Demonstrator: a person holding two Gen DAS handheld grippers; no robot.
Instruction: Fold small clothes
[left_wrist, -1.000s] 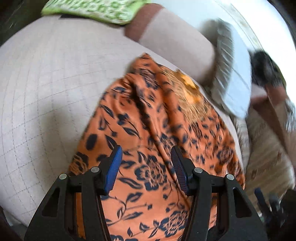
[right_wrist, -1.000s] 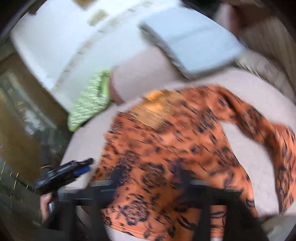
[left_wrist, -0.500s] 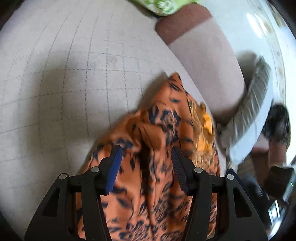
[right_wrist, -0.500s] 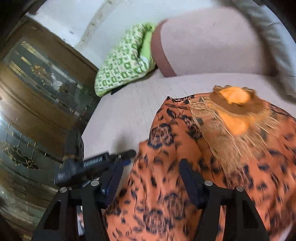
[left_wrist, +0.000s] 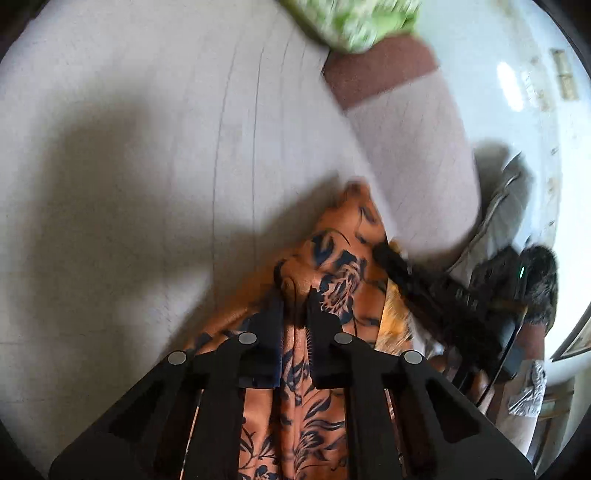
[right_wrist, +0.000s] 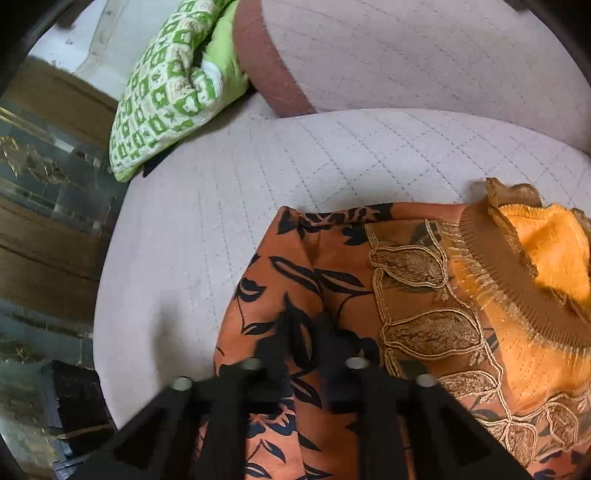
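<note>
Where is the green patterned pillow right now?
In the right wrist view, the green patterned pillow sits upper left, at the sofa seat's far end against the brown-edged backrest, apart from the orange floral garment.

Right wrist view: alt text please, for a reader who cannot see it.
The right gripper is pinched shut on an orange floral garment lying on a quilted beige cushion. Gold embroidery and a fringed neckline sit to the right; a green patterned pillow lies upper left.

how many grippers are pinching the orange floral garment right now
2. The left gripper is shut on a raised fold of the orange floral garment; the right gripper, blurred, has just closed on the cloth left of the gold embroidery.
</note>
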